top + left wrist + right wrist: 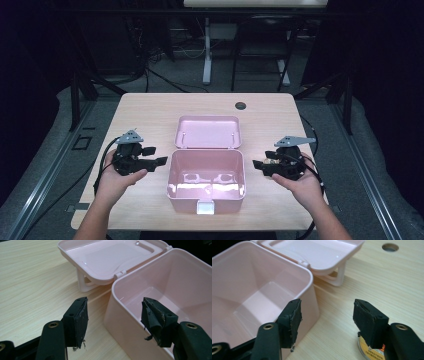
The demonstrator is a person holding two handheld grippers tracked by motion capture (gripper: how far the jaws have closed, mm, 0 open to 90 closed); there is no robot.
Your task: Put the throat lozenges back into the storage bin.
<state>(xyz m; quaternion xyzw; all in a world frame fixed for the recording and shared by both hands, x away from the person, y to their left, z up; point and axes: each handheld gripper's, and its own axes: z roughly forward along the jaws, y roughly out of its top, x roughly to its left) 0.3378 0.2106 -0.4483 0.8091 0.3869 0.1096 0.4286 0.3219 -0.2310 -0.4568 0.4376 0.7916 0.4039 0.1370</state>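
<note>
Dim room, overhead glare inside box (206,181) (slightly soft)

Pale pink box (206,181) and lid (208,132); light wood-grain table (145,112); black gripper pads (79,321); a yellow-orange, possibly printed, disc (369,350).

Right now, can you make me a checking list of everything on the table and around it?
Surface: pale wood table, with a round hole near the far edge.
Job's things: pink box in the middle, open and empty inside; its lid is swung back behind it on the hinges.
Clutter: a small round yellow-labelled thing lies on the table under the right gripper's jaws.
Grippers: left gripper at the box's left, jaws open, nothing between them; right gripper at its right, the same.
Cables: black cable trails from the left gripper.
Surroundings: dark room, grey floor, white stand leg behind the table.
</note>
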